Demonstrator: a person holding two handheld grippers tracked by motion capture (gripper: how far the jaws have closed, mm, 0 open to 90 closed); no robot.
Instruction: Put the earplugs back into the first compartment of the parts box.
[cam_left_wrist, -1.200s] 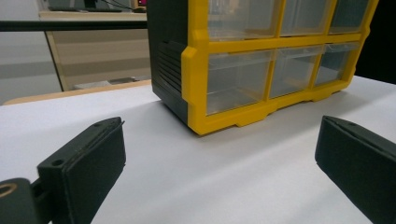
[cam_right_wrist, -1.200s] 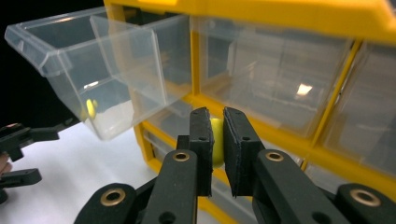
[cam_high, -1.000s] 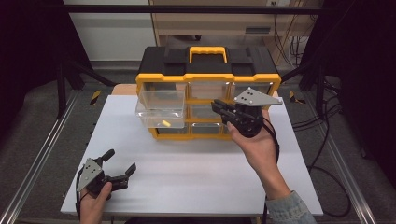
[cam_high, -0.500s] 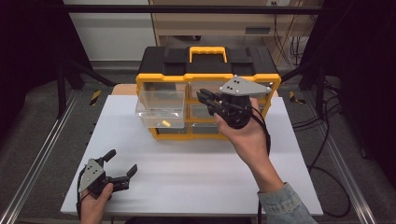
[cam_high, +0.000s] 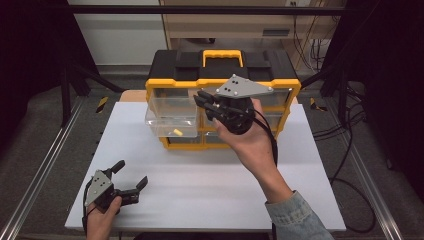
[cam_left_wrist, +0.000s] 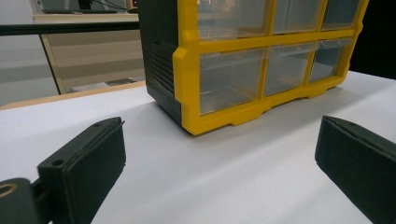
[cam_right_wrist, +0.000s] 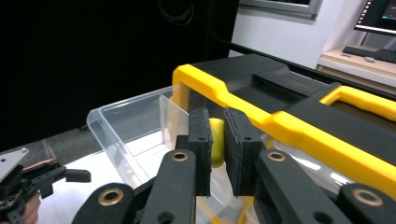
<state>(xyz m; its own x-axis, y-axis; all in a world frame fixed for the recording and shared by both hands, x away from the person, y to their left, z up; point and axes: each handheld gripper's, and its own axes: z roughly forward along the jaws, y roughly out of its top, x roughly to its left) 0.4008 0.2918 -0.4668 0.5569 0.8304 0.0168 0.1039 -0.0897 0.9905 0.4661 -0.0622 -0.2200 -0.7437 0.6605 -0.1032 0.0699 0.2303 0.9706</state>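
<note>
A yellow and black drawer organizer (cam_high: 222, 65) stands at the back of the white table (cam_high: 200, 185). Its upper left clear drawer (cam_high: 170, 117) is pulled out, and a small yellow piece (cam_high: 177, 132) lies in it. My right gripper (cam_high: 201, 98) hovers above the organizer's front, right beside that drawer. In the right gripper view the right gripper (cam_right_wrist: 217, 116) is shut on another small yellow piece (cam_right_wrist: 216, 144), with the clear drawer (cam_right_wrist: 130, 126) below and beyond it. My left gripper (cam_high: 131, 173) rests open on the table at the near left. Nothing lies between the jaws of the left gripper (cam_left_wrist: 224, 149), which faces the organizer (cam_left_wrist: 224, 70).
Metal rails (cam_high: 45, 170) run along both sides of the table. Dark stand legs (cam_high: 70, 80) and cables (cam_high: 350, 115) are on the floor around it. The other drawers (cam_left_wrist: 289, 65) of the organizer are pushed in.
My right gripper has risen and moved left, from the organizer's right front to a spot beside the pulled-out drawer, jaws still shut. The left gripper has stayed put.
</note>
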